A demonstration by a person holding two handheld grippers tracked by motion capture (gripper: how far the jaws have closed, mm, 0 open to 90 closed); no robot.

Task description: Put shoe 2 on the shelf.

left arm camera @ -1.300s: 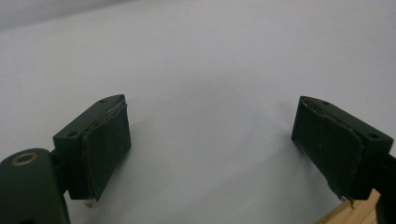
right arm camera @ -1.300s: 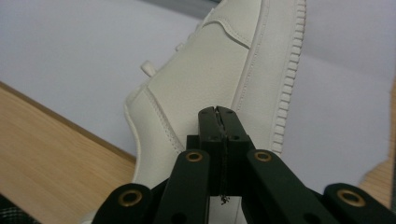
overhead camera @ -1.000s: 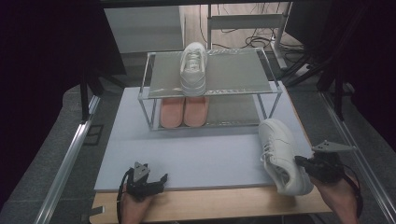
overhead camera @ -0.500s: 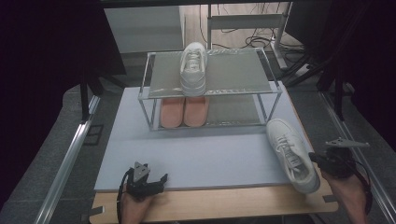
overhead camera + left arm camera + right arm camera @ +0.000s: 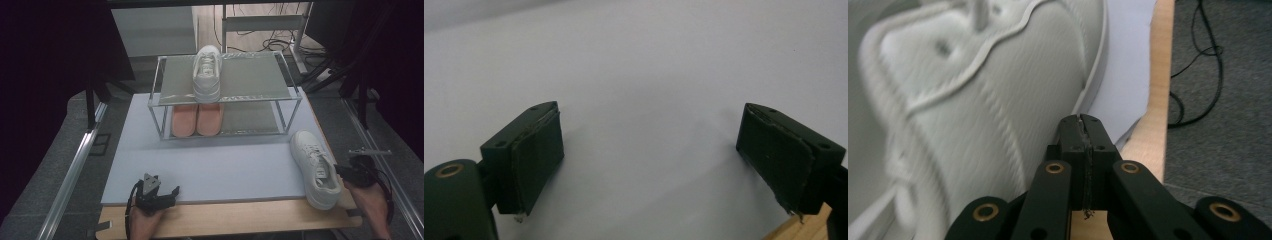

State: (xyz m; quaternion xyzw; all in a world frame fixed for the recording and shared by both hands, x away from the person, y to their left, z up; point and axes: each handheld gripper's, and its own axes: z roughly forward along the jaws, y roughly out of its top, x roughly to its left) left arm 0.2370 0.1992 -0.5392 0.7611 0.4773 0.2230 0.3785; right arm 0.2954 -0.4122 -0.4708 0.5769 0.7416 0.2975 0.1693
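High view: a metal shoe rack [image 5: 225,97] is seen at the far side of the bench [image 5: 225,220], on a pale mat [image 5: 215,160]. One white shoe [image 5: 207,72] is kept on the top shelf, and a pair of pink shoes [image 5: 197,120] is kept on the shelf under it. Nothing is found between the rack and the near white shoe [image 5: 315,167].

That shoe is laid at the right edge of the mat, with its toe toward the rack and its heel out past the mat's near edge, over the wood. It is white all over, with white laces and a thick sole. In the right claw view its side is seen close up and blurred.

The right claw [image 5: 345,172] is pressed together beside the heel; whether a bit of the shoe is pinched cannot be told. The left claw [image 5: 167,192] is held apart over the bare mat, with nothing in it.

Since a second ago, the shoe has been brought down and to the right, and turned straighter. The left claw has not been moved.
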